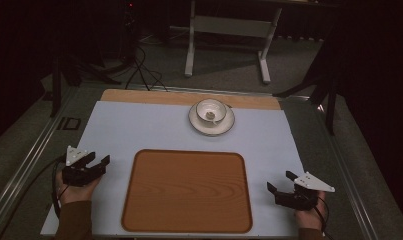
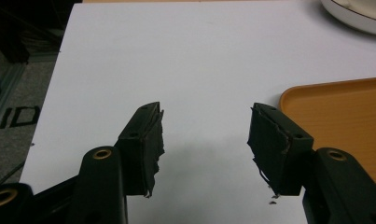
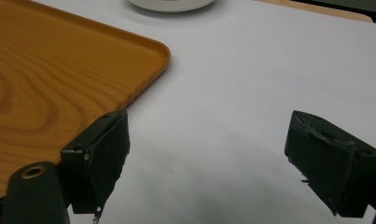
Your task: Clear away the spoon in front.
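Both grippers sit at the near edge w/ nothing btwn the jaws: left gripper (image 1: 94, 162) spread wide at the near left of the tray (image 1: 186, 220), right gripper (image 1: 281, 182) also gaping at the near right. Pads look frayed in both gripper views. Tray is bare, wood-grain, centred on the pale mat (image 1: 139, 130). Cup (image 1: 210, 110) stands upright on its saucer (image 1: 228, 125) at the far side, just beyond the tray's far edge, well apart from both claws. Judgement: cup + saucer look ceramic, so stiff, glossy, prob. slippery and breakable; cup could slide on the saucer if tilted. Best hold: pinch the saucer rim level, or the cup wall/handle separately; handle side unclear from here.
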Available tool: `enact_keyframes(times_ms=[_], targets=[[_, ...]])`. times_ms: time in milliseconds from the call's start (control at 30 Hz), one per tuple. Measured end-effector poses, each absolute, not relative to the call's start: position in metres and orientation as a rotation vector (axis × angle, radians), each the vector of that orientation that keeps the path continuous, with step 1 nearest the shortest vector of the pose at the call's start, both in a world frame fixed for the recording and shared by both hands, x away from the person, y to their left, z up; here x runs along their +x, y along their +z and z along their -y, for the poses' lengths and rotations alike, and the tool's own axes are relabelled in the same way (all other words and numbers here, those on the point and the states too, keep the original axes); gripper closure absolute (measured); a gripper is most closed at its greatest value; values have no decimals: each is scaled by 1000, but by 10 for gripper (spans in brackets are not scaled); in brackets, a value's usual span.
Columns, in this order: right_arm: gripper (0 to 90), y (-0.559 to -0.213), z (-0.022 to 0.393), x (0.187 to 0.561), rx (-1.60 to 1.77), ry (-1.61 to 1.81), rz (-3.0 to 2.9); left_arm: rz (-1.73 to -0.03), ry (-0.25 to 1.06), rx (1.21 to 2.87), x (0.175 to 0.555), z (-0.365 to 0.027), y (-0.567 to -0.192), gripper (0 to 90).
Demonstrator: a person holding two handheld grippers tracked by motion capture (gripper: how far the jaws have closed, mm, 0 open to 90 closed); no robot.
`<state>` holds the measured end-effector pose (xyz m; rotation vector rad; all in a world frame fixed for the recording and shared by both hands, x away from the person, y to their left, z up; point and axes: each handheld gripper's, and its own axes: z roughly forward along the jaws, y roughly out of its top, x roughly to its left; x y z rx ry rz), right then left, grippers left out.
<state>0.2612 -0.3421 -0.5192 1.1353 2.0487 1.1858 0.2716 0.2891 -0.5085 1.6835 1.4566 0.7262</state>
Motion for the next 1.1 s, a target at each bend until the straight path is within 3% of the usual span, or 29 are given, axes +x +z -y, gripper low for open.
enact_keyframes(times_ms=[500, 1100], targets=[[138, -521, 341, 263, 1148, 1169, -2061, -1429, 724, 1716, 279, -281, -503, 437], [139, -520, 342, 262, 1144, 1181, -2053, -1282, 742, 1779, 292, -254, -467, 431]])
